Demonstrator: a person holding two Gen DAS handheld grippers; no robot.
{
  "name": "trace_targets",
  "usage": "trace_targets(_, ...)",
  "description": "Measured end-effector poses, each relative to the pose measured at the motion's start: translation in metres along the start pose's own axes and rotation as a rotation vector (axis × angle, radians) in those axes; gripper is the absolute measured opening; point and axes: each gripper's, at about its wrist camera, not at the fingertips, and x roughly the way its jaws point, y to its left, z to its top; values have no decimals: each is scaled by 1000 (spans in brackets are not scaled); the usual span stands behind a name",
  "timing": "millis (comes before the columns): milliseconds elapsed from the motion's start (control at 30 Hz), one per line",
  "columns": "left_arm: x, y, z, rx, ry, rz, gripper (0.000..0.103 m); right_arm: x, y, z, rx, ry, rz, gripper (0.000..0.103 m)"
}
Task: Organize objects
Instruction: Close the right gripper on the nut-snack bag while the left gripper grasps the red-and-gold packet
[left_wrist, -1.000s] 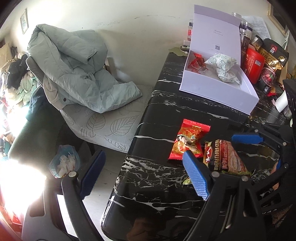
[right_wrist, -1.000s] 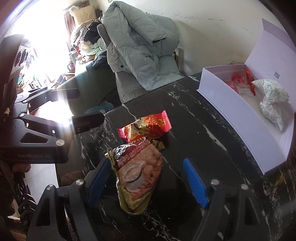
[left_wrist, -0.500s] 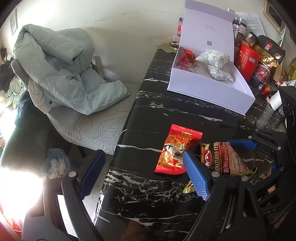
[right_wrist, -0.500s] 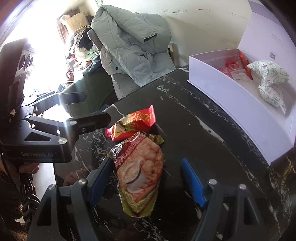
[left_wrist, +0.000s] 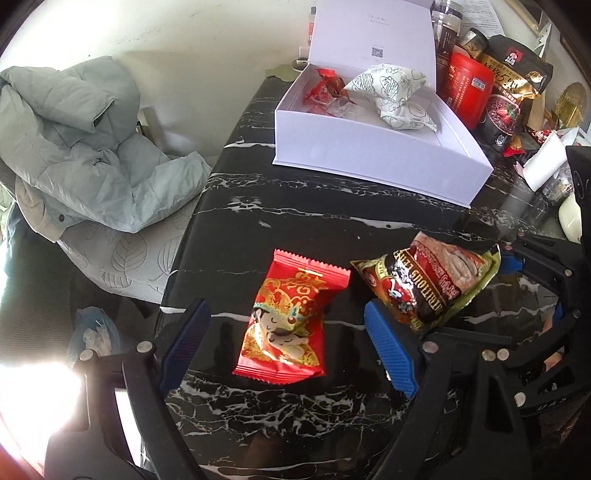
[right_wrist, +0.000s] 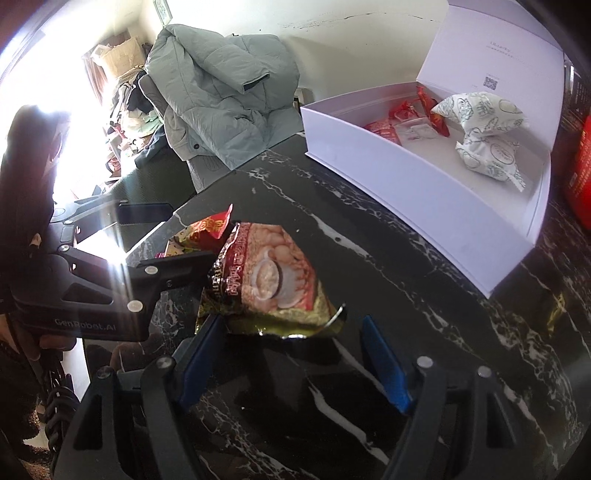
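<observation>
A red snack packet (left_wrist: 291, 317) lies flat on the black marble table (left_wrist: 295, 221), between the blue pads of my open left gripper (left_wrist: 288, 343). A cereal packet (left_wrist: 424, 284) sits just right of it, one end tilted up; in the right wrist view the cereal packet (right_wrist: 266, 280) lies just ahead of my open right gripper (right_wrist: 295, 365), partly hiding the red packet (right_wrist: 207, 229). The open white box (left_wrist: 369, 158) further back holds red candies (left_wrist: 325, 92) and a white patterned pouch (left_wrist: 395, 96); the box also shows in the right wrist view (right_wrist: 406, 177).
A red canister (left_wrist: 469, 88), dark snack bags (left_wrist: 513, 81) and jars crowd the table's far right. A chair with a grey-green jacket (left_wrist: 81, 147) stands left of the table. The table's left edge (left_wrist: 184, 251) drops to the floor.
My left gripper moved right so the red packet now lies between its pads. The cereal packet has shifted and tilted up at one end; my right gripper stays open behind it.
</observation>
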Motion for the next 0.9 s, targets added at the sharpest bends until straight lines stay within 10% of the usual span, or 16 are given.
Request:
trace_targets(400, 18, 1, -2, -20, 31, -8, 83, -10, -6, 4, -8, -89, -7, 82)
trace_targets(900, 13, -5, -5, 53, -42, -18, 46, 13, -1, 13, 17, -91, 52, 86)
